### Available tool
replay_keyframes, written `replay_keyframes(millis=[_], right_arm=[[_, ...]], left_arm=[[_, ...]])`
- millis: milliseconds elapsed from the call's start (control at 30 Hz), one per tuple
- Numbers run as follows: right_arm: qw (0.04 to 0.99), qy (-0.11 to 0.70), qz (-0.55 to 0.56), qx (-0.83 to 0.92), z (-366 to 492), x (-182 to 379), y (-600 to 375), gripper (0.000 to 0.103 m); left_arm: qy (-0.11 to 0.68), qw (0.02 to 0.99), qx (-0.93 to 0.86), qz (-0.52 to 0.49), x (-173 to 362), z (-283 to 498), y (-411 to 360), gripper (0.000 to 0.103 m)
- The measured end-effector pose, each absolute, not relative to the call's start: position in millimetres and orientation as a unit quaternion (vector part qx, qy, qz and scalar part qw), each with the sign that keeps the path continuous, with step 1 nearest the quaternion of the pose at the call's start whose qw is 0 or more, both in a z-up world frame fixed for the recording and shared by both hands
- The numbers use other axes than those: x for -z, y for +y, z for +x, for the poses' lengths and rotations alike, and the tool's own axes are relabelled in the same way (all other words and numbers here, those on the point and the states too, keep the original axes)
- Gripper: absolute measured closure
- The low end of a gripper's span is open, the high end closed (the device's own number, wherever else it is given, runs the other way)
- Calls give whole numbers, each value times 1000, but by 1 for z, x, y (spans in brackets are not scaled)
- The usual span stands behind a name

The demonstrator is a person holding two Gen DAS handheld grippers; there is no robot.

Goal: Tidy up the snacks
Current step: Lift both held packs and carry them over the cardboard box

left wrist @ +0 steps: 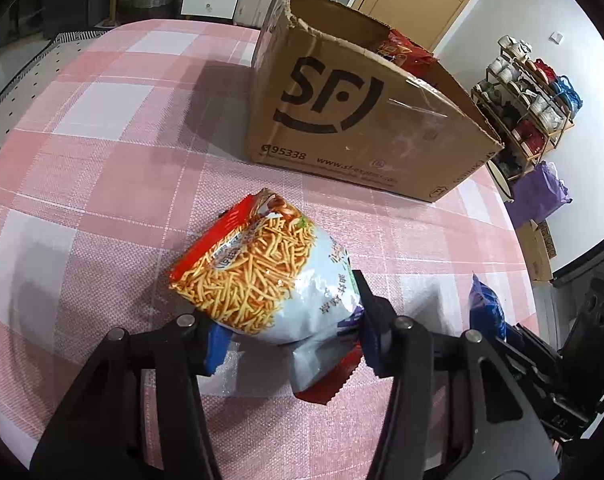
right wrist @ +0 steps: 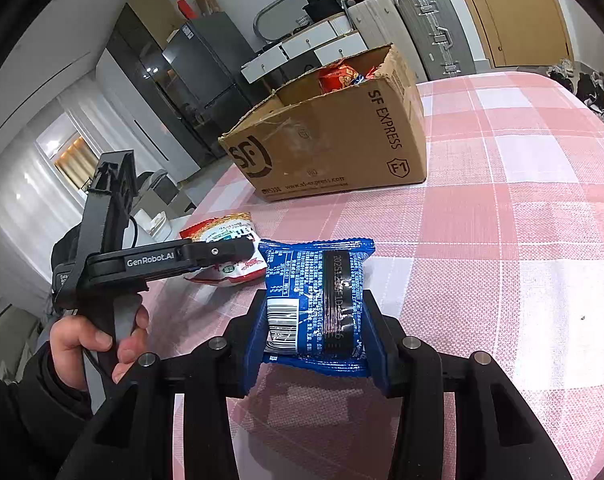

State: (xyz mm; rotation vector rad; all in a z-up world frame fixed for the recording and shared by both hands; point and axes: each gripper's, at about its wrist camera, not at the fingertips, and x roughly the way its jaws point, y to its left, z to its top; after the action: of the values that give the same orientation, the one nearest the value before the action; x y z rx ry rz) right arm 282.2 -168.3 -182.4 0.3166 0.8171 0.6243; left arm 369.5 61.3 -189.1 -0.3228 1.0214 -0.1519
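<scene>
Two snack packs gripped over the pink-checked table.

The noodle snack bag sits clamped in the left gripper jaws; the blue packet is pinched in the right gripper jaws. The cardboard box beyond holds more snacks.

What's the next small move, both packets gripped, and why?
Probably lift both and carry them toward the cardboard box: the left gripper jaws pinch the noodle snack bag, the right gripper clamps the blue packet, and the box sits open with snacks inside.
</scene>
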Motion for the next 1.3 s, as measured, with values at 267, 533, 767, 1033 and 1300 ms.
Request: replay_keyframes(millis=[267,533,767,1033,1300], right_arm=[[862,381,151,-298,280,180,-170,59],[868,368,142,-301,272,163,-166,59],[875,346,134,-310,262,134,-160,59],[884,317,125,-320,259,90,-154,59],[895,281,111,-327,268,37,-153,59]], left_arm=[[478,862,77,-148,178,353,62,55],[457,875,92,-133,154,329,59,55],[430,891,92,-114,126,312,61,55],[388,913,92,-90,74,301,65,55],[353,928,91,-76,16,306,76,55]])
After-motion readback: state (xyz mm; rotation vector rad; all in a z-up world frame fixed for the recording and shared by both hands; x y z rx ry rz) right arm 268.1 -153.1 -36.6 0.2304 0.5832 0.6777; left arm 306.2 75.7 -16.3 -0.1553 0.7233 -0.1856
